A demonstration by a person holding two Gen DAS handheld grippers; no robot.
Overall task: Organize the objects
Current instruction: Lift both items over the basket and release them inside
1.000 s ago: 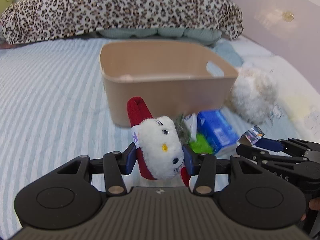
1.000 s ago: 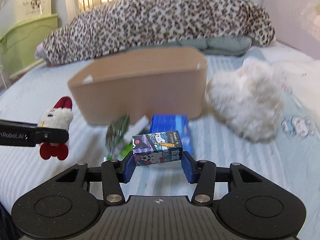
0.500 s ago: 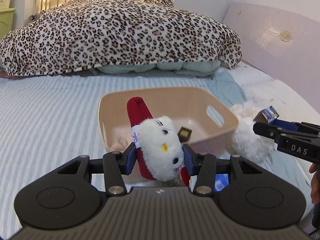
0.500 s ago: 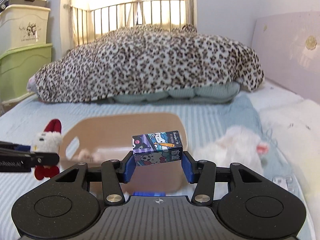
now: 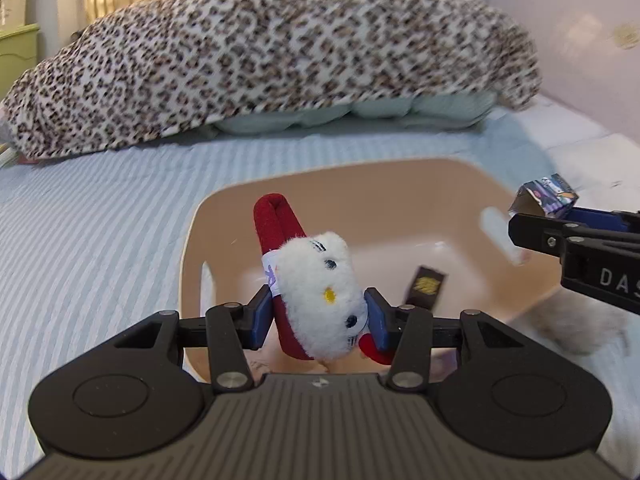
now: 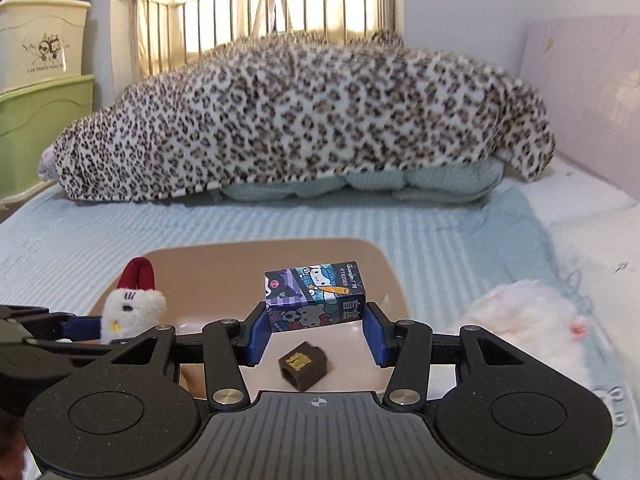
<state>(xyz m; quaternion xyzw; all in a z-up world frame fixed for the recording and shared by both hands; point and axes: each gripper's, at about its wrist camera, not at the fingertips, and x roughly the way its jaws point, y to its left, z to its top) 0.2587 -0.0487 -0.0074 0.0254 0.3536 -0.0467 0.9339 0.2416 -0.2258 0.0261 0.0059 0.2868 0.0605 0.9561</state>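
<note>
Your left gripper [image 5: 318, 314] is clamped on the white plush kitten [image 5: 320, 300], its blue pads pressing the head from both sides with the red loop pointing up and away, a grip that judges well for a soft toy because the stuffing gives and cannot slip out sideways. Your right gripper [image 6: 316, 330] is clamped on the cartoon-printed carton [image 6: 314, 298], held level across its short ends. Both loads hang above the open mouth of the tan plastic bin [image 6: 394, 280], which sits on the striped bedspread [image 5: 100, 216]; you appear to be at the release stage for both. Inside the bin you have a small dark brown block with gold markings [image 6: 304, 364] lying on the floor; something pale shows near the left corner, too hidden to identify. A fluffy white plush [image 6: 528, 316] lies on the bed just beside the bin's right wall, not yet collected. The leopard-print blanket [image 6: 304, 120] stays well apart behind.
</note>
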